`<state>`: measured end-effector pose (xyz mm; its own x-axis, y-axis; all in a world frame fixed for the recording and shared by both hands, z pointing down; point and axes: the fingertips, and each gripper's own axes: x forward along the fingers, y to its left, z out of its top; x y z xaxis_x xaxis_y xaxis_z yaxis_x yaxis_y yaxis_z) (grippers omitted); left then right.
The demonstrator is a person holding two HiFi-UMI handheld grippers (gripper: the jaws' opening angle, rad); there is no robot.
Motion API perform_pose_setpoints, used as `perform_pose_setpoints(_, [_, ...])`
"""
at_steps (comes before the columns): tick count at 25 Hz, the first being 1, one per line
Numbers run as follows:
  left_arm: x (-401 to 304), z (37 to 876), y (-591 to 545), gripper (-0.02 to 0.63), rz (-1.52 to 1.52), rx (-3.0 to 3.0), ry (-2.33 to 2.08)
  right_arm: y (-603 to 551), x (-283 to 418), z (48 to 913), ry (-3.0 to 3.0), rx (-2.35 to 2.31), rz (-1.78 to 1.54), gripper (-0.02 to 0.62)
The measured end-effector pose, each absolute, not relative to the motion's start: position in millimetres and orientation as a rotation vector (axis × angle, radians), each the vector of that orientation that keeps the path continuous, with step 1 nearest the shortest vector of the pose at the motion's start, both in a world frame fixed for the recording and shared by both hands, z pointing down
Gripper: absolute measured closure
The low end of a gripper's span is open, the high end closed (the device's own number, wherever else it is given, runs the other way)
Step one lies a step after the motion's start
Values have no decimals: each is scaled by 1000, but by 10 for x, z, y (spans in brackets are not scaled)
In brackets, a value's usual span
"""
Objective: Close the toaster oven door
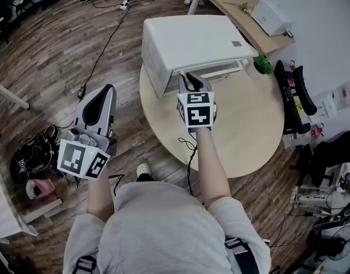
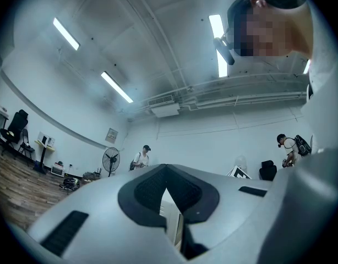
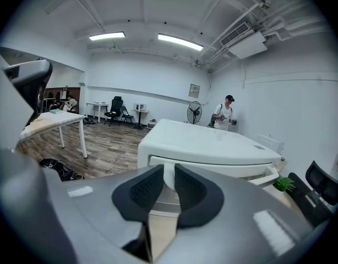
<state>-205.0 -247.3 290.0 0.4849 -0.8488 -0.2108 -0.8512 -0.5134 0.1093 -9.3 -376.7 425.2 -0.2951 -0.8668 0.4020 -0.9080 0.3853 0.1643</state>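
White toaster oven (image 1: 192, 41) sits at 12 o'clock on the round counter (image 1: 249, 130). Right claw (image 3: 168, 174), narrowly parted, pinches its door handle (image 1: 220, 73); left claw (image 2: 168, 172) hangs closed, empty, at 8 o'clock. Best: push steadily toward 12 until the door seats

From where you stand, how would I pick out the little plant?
Look at the round pale table on the wooden floor. A white toaster oven sits on it; the plant stands by its right end, in a white pot, the only green thing there.
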Motion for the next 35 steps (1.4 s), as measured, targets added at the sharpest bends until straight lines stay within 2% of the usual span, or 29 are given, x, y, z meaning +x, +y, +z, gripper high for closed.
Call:
perform_pose_setpoints(14, [-2066, 2908, -2474, 600, 375, -2713, 1528, -3703, -52, 4179, -2385, 1601, 147, 523])
perform_pose_setpoints(17, [-2029, 2904, -2470, 600, 377, -2723, 1515, -3600, 27, 4068, -2429, 1653, 133, 584])
perform_pose_setpoints(35, [-1482, 2775, -2359, 600, 380, -2783, 1387, -2836, 541, 3647, -2491, 1791, 86, 584])
